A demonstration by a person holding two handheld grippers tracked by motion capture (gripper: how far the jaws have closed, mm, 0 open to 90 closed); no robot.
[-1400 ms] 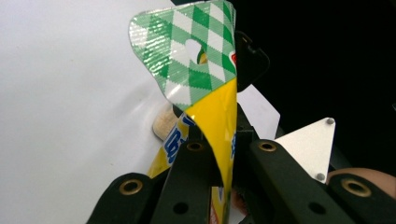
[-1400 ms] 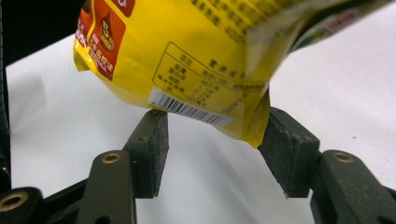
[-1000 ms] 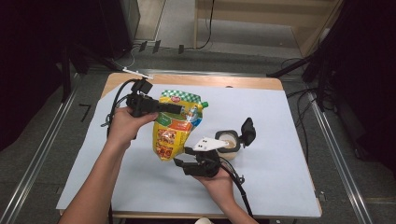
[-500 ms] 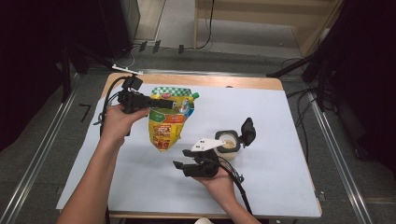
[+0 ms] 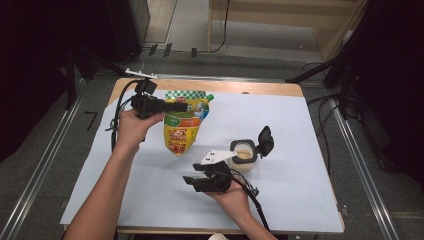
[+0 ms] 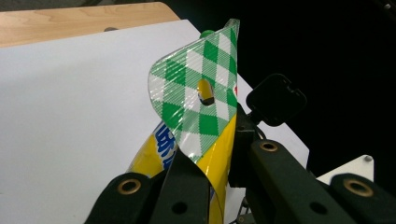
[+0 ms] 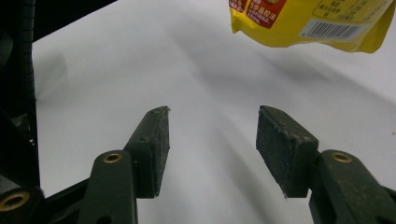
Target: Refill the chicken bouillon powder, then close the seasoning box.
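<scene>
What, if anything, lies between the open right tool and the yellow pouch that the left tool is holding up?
Nothing visible does. In the right gripper view, only bare white sheet lies between the open right tool and the yellow pouch. The left tool grips the pouch's top.

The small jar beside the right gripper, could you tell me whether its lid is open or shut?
Open. The jar has its black flip lid hinged back and standing up, so the pale contents show from above.

Yellow, green-checked plastic pouch (image 5: 183,125) at bench (image 5: 260,89) rear-left; open round lidded container (image 5: 246,152) to its right; right gripper (image 5: 191,180) before both.
</scene>
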